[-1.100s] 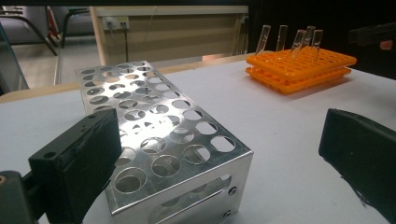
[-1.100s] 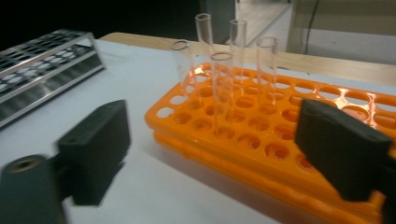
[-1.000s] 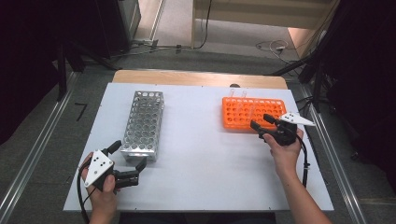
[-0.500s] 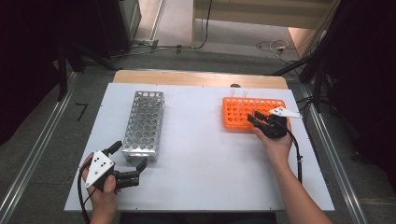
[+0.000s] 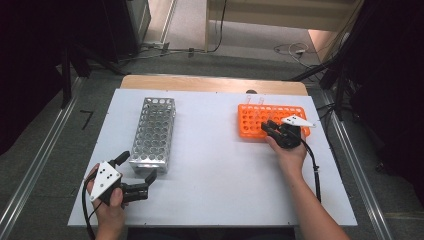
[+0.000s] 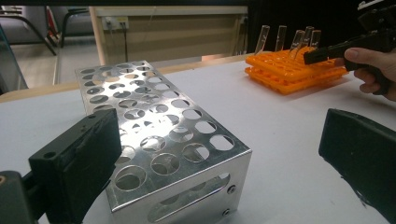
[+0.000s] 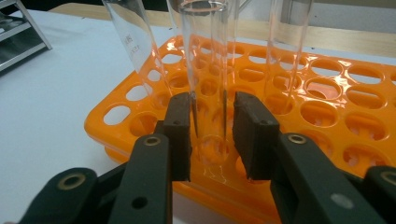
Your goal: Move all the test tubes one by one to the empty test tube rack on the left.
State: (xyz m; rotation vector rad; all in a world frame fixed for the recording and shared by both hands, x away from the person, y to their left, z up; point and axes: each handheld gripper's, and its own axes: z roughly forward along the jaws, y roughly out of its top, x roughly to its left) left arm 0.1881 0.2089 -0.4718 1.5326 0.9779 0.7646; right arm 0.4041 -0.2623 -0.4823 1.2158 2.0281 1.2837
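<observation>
An orange tube rack (image 5: 248, 120) stands at the table's far right, with several clear glass test tubes upright in it. My right gripper (image 5: 268, 126) reaches into its near side. In the right gripper view, the jaws (image 7: 212, 135) have just been closing around one test tube (image 7: 208, 70); the left pad is at the glass and a thin gap shows at the right pad. A silver metal rack (image 5: 154, 132) with empty holes lies left of centre. My left gripper (image 5: 136, 169) rests open by that rack's near corner (image 6: 187, 158), nothing between its jaws.
Two more tubes (image 7: 133, 42) (image 7: 289, 46) stand on either side of the one between the jaws. The white table top (image 5: 215, 165) is bare between the two racks. A wooden strip (image 5: 210, 82) runs along the far edge.
My right hand has moved forward and down onto the orange rack, and its jaws have narrowed around a tube. The left hand has stayed still.
</observation>
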